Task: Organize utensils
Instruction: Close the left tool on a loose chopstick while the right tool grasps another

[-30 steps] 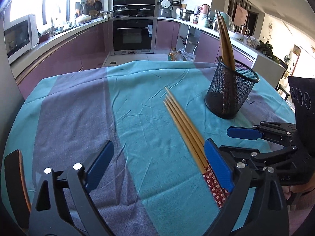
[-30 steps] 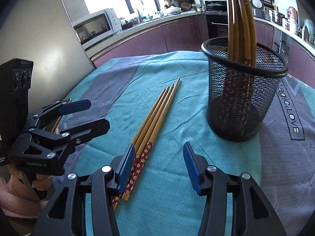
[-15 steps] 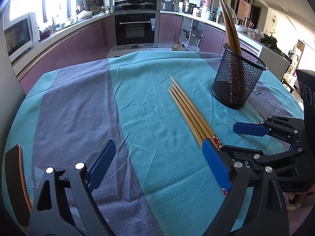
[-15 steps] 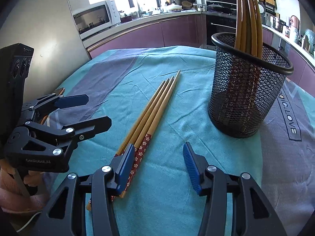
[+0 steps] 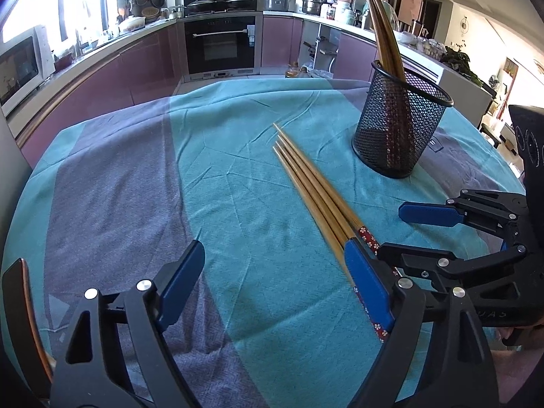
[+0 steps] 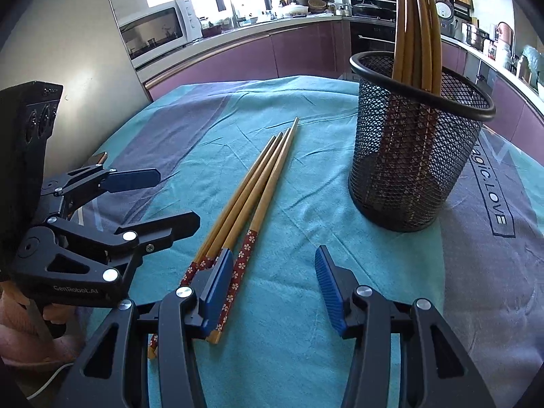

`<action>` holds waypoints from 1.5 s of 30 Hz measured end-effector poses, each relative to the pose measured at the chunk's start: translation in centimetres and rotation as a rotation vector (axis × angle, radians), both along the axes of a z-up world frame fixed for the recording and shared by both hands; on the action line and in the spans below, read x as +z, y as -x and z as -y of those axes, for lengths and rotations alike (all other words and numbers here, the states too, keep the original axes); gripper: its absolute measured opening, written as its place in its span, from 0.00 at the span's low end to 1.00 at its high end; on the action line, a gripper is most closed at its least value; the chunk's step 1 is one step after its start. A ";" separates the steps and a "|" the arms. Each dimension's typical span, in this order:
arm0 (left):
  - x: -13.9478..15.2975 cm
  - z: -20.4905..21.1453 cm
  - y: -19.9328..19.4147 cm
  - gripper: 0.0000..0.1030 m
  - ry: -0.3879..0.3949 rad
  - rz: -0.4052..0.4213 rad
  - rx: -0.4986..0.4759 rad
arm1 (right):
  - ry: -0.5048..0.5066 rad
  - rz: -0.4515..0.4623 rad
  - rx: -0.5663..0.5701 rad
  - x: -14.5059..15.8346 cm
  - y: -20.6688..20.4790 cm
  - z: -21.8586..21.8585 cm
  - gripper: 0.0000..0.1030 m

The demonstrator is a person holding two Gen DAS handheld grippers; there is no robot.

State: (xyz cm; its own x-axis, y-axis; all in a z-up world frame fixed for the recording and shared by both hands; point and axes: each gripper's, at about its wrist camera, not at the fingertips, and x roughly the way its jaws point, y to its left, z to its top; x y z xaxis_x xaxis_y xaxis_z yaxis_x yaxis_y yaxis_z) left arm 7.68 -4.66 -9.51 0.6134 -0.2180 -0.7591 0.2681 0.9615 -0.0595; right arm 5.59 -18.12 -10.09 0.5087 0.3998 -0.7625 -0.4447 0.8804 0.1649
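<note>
Part-way, I'd say — several chopsticks stand upright in the mesh holder (image 6: 408,156), while four loose chopsticks (image 6: 251,200) lie side by side on the tablecloth (image 5: 221,176) just beside it. The left gripper (image 5: 275,282) is wide but closing on nothing; the right gripper (image 6: 272,289) hangs half-open over their patterned ends — empty too.
</note>
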 end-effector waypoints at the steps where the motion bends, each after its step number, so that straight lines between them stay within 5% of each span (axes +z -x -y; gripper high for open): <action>1: -0.1 0.1 -0.1 0.80 -0.002 -0.004 -0.003 | -0.001 -0.002 0.000 0.0 0.0 0.0 0.46; 13: -1.1 1.4 -1.1 0.76 -0.013 -0.034 -0.033 | 0.002 -0.007 0.000 0.0 0.1 0.3 0.46; 30: -1.3 1.7 -2.3 0.49 -0.037 -0.038 -0.045 | 0.020 0.004 0.011 0.0 -0.9 -0.7 0.45; 45: -1.2 1.4 -3.8 0.32 -0.014 -0.052 -0.042 | 0.026 0.012 -0.005 0.1 -3.6 -1.6 0.30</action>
